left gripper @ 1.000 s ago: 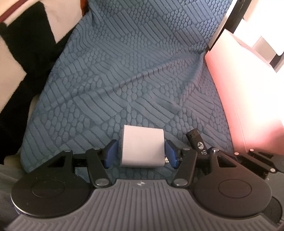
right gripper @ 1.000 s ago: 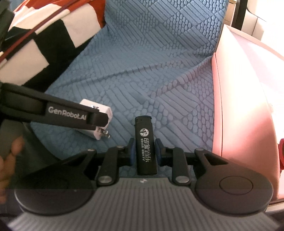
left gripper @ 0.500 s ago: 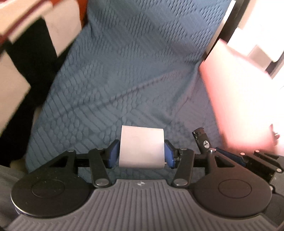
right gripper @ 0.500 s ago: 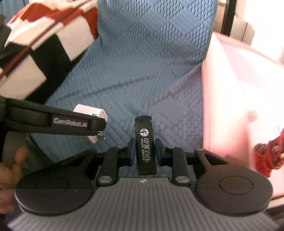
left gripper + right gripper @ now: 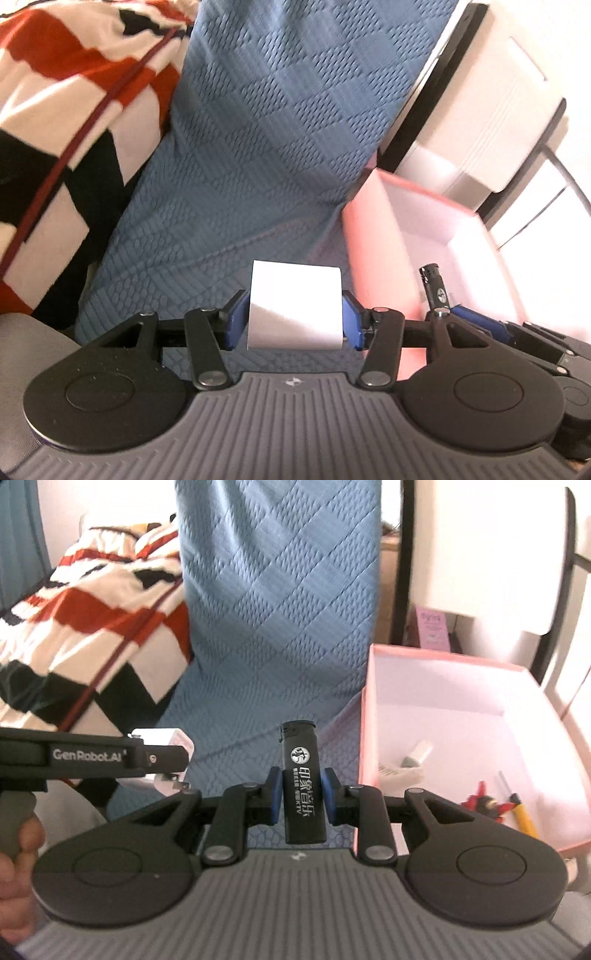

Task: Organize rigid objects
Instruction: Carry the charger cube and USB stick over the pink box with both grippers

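Observation:
My left gripper [image 5: 293, 319] is shut on a white plug-in charger [image 5: 294, 305], held above the blue quilted cover [image 5: 258, 166]. The charger's prongs show in the right wrist view, where it appears as a white block [image 5: 168, 751] behind the left gripper's arm. My right gripper [image 5: 302, 799] is shut on a black lighter [image 5: 303, 782] with white print, standing upright between the blue pads. In the left wrist view the lighter's top [image 5: 434, 282] shows at the right. An open pink box [image 5: 476, 738] stands to the right of both grippers.
The pink box [image 5: 424, 236] holds a small brush-like item [image 5: 404, 766], a red piece [image 5: 484, 801] and a yellow-handled tool [image 5: 521, 812]. A red, white and black blanket [image 5: 85, 635] lies to the left. A white chair and black frame [image 5: 406, 565] stand behind the box.
Both grippers have risen off the blue cover with the charger and the lighter in them. The views now look farther out, so the inside of the pink box has come into sight.

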`<state>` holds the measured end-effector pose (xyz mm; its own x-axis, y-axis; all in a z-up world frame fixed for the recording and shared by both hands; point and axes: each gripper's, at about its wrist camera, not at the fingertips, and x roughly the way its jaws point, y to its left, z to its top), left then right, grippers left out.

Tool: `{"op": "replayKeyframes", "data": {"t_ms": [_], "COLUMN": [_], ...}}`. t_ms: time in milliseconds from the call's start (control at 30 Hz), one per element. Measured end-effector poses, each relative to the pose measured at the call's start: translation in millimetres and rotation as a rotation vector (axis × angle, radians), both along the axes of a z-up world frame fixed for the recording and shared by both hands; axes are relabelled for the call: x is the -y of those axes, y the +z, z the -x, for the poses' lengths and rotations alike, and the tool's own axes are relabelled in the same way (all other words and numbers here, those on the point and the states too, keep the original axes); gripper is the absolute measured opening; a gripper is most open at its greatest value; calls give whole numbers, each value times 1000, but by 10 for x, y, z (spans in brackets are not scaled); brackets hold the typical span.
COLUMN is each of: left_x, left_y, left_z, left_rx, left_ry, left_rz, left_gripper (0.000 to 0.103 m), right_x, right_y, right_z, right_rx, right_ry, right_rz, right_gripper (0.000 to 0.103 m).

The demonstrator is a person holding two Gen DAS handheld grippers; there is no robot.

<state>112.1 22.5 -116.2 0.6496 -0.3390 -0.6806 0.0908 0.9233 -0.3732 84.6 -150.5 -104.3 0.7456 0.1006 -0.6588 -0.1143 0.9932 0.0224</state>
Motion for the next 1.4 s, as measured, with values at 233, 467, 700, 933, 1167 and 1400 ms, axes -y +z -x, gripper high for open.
{"op": "replayKeyframes", "data": {"t_ms": [233,467,700,933,1167,1400], "left_x": [100,321,701,1167,1598,1959], "left_y": [341,437,552,685,684,433], "left_z": [110,197,153,17,-279,-537], "left_rx": [34,25,24,42,26,-22], "left_ry": [-15,-21,-36,-76,-125,-167], "left_rz": [0,3,11,-7,12,-18], "left_gripper": [58,58,58,58,58,58], "right_x": [113,233,553,1041,1511,1854], "right_y": [361,530,665,696,651,427], "right_z": [207,251,314,311,218,-26], "right_rx": [55,80,101,103,97,55], "right_ry": [-28,-18,-25,-75,-143,-196], "right_rz": [-33,-41,-23,-27,-32,-28], "right_gripper": [26,26,27,27,27,27]}}
